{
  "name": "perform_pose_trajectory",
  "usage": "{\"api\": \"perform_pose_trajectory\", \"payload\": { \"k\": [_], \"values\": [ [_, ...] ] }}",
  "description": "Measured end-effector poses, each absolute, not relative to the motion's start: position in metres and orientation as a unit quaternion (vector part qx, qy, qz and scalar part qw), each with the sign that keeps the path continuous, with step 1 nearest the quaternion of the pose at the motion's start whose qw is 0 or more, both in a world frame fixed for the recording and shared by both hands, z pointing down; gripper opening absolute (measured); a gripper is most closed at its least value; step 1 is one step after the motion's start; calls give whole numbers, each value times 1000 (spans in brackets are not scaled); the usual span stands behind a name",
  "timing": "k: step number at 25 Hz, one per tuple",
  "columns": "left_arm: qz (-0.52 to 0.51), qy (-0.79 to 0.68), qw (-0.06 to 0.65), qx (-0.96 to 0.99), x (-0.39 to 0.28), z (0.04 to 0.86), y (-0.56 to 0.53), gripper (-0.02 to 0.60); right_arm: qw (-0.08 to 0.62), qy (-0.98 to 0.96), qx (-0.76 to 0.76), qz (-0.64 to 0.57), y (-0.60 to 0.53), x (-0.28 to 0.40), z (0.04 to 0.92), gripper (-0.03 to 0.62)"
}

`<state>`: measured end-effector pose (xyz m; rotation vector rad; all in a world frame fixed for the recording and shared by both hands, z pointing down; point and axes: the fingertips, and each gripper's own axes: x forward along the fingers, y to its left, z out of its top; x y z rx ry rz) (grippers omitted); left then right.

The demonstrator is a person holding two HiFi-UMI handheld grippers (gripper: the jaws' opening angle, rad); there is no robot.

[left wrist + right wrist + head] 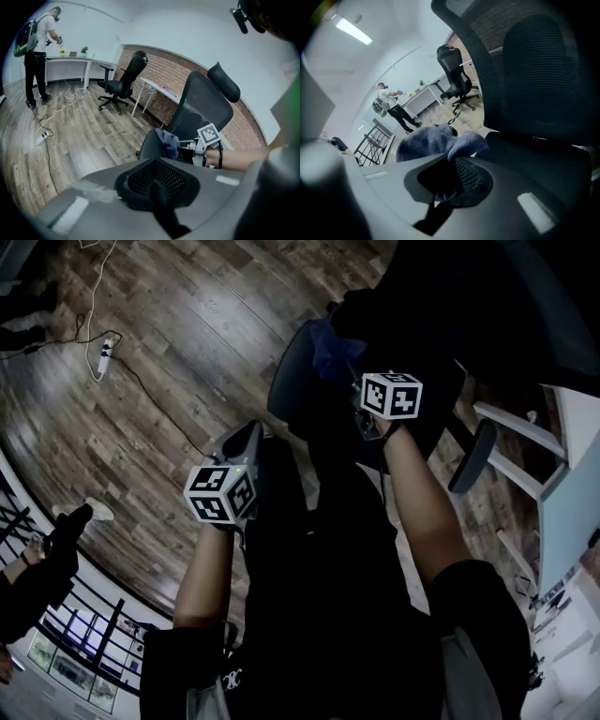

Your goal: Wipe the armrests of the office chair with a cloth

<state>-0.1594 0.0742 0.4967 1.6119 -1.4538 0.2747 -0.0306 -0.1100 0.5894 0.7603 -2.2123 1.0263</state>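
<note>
The black office chair [204,102] stands right in front of me, its mesh back [534,70] filling the right gripper view. My right gripper [352,371] is shut on a blue cloth [332,347], bunched between its jaws [429,140]. The cloth hangs at a rounded dark grey edge of the chair [149,146]; seat or armrest, I cannot tell. One armrest pad [472,456] shows further right, apart from both grippers. My left gripper [251,429] is lower left of the chair, its jaws together with nothing between them [157,187].
A power strip [105,352] with cables lies on the wooden floor at upper left. A white desk [562,493] stands to the right. A second office chair [123,82] and a person [37,51] at a long desk are far off. A railing [84,634] runs lower left.
</note>
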Motion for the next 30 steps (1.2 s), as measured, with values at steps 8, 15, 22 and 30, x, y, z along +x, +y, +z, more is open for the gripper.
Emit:
{"api": "perform_pose_trajectory", "payload": {
  "k": [8, 15, 22, 30],
  "values": [
    [156, -581, 455, 657, -163, 497, 60, 6, 220, -877, 181, 386, -47, -60, 588, 28],
    [201, -579, 457, 645, -170, 502, 53, 6, 246, -920, 155, 263, -66, -78, 604, 28],
    [214, -563, 474, 642, -157, 517, 46, 6, 271, -935, 113, 198, -72, -98, 624, 28],
    [237, -549, 473, 647, -162, 521, 40, 6, 332, -918, 123, 177, -92, -103, 666, 26]
  ]
}}
